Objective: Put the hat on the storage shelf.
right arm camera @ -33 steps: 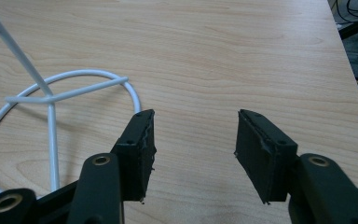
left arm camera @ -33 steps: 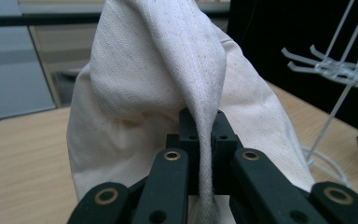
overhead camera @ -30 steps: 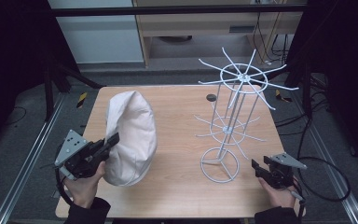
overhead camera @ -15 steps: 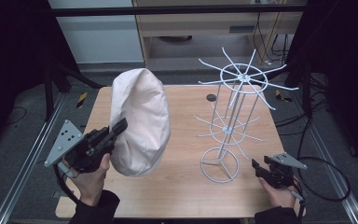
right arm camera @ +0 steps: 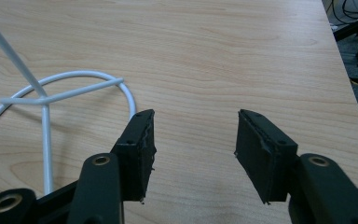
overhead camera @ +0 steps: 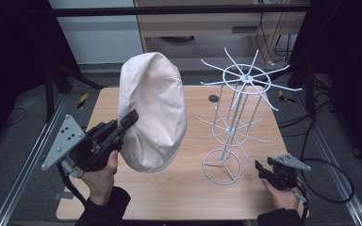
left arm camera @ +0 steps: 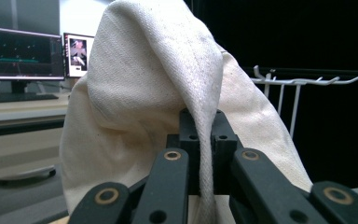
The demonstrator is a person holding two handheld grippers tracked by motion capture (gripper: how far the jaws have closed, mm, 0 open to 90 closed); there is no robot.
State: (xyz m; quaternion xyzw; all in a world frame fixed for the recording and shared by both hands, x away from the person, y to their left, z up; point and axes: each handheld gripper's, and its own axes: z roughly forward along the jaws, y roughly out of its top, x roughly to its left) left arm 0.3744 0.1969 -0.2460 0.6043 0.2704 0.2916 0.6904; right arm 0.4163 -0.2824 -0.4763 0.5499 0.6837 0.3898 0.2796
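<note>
Your left tool (overhead camera: pixel 131 118) clamps the rim of a cream cloth cap (overhead camera: pixel 153 113), lifted above the surface (overhead camera: pixel 179 197), the white wire rack (overhead camera: pixel 238 117) just to its right; your right tool (right arm camera: pixel 193 140) rests with jaws apart by the rack's base ring.

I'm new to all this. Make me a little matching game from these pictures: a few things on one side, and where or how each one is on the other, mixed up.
Things:
1. cloth hat
2. wire rack
3. left gripper
4. right gripper

States:
A. jaws apart, low over the table's near right corner
B. clamped on a fold of fabric
C. lifted above the table, hanging
D. standing upright on a ring base

Pairs: 1-C, 2-D, 3-B, 4-A
</note>
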